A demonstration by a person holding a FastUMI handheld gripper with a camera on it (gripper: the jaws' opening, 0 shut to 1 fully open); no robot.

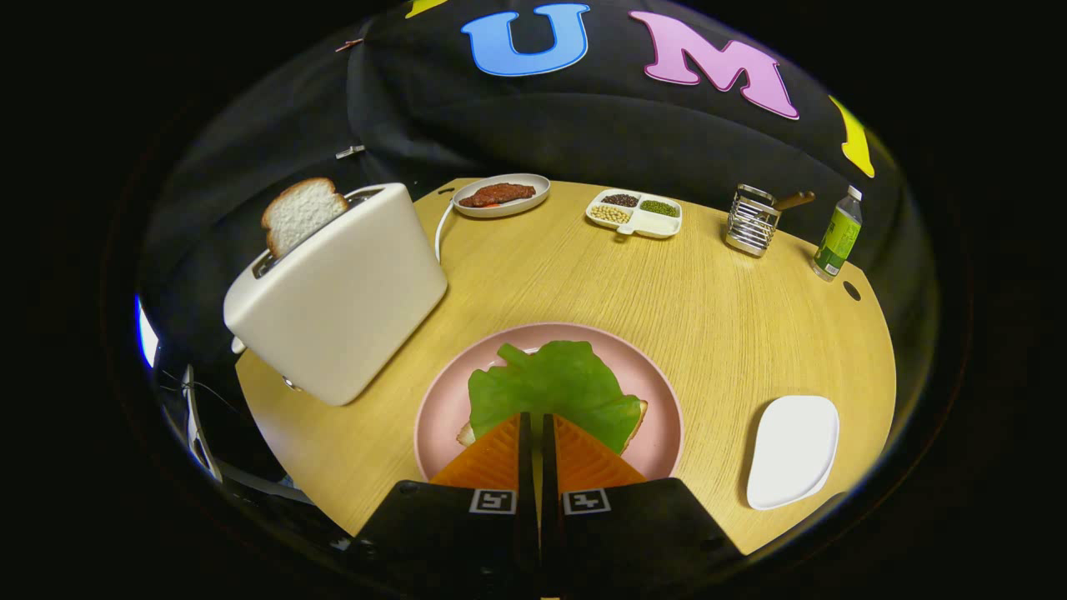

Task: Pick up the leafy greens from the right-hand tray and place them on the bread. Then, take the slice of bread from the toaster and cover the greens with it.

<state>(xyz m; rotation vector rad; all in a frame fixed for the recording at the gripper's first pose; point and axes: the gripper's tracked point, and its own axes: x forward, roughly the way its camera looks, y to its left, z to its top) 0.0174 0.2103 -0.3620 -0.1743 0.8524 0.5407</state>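
- Jaws of my gripper sit pressed nearly together, a thin slit between the orange fingers, pinching nothing
- Leafy greens lie spread over the bread on the pink plate, just ahead of my fingertips and partly under them
- I see only the bread's edges peeking out from beneath the greens
- White tray sits bare to the right of the plate
- Toaster stands left of the plate, tilted in my view, with a slice of bread sticking up from its slot
- Far across the bench: a plate of meat, a divided dish of beans, a wire holder and a green bottle
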